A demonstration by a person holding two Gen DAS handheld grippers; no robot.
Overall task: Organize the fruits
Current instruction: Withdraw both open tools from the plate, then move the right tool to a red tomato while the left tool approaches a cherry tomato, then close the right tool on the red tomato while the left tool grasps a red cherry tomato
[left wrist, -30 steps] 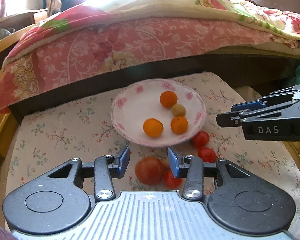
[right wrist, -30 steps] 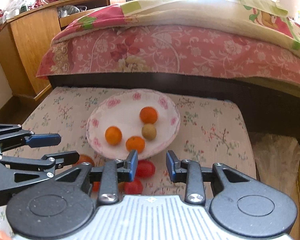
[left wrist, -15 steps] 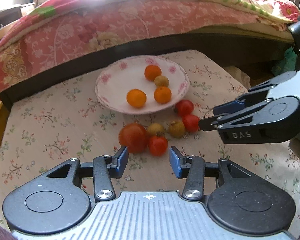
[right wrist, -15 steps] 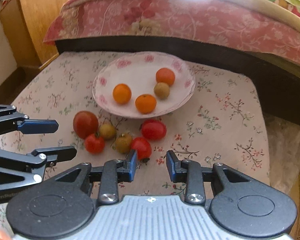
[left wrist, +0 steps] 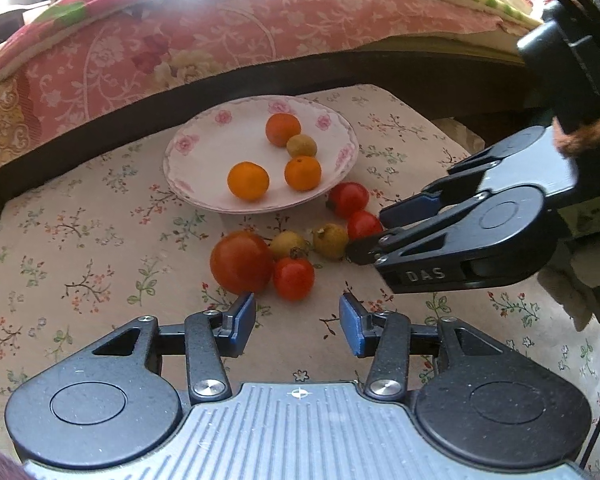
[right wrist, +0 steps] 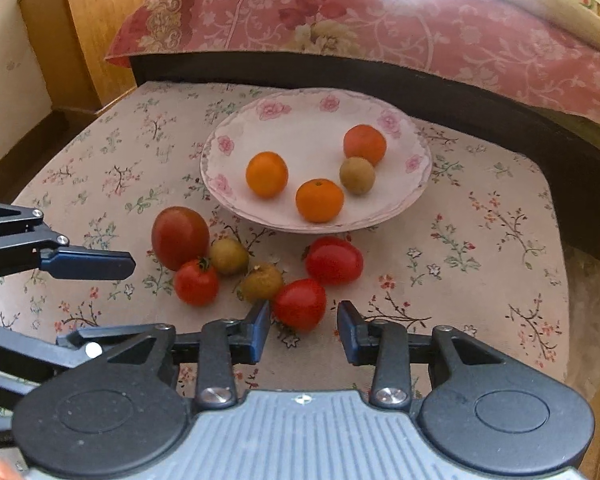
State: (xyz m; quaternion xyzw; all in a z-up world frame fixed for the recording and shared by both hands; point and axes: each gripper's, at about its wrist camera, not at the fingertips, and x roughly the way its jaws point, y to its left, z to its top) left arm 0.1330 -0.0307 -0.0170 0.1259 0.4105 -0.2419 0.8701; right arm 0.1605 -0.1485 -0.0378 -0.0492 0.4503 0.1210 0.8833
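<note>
While the floral tablecloth point(right wrist: 480, 248) spreads under everything, a rose-rimmed white plate point(right wrist: 300, 120) holds 3 oranges point(right wrist: 319, 200) and 1 tan longan point(right wrist: 357, 175). "DAS" is moulded on the right gripper point(left wrist: 374, 230), seen side-on. Loose in front of the plate lie a large dark-red tomato point(right wrist: 179, 237), 3 cherry tomatoes point(right wrist: 300, 303) and 2 more longans point(right wrist: 262, 281). The right gripper's jaws stand apart, empty, 1 cherry tomato just ahead. The left gripper point(left wrist: 297, 325) gapes equally wide, gripping nothing, near the large tomato.
</note>
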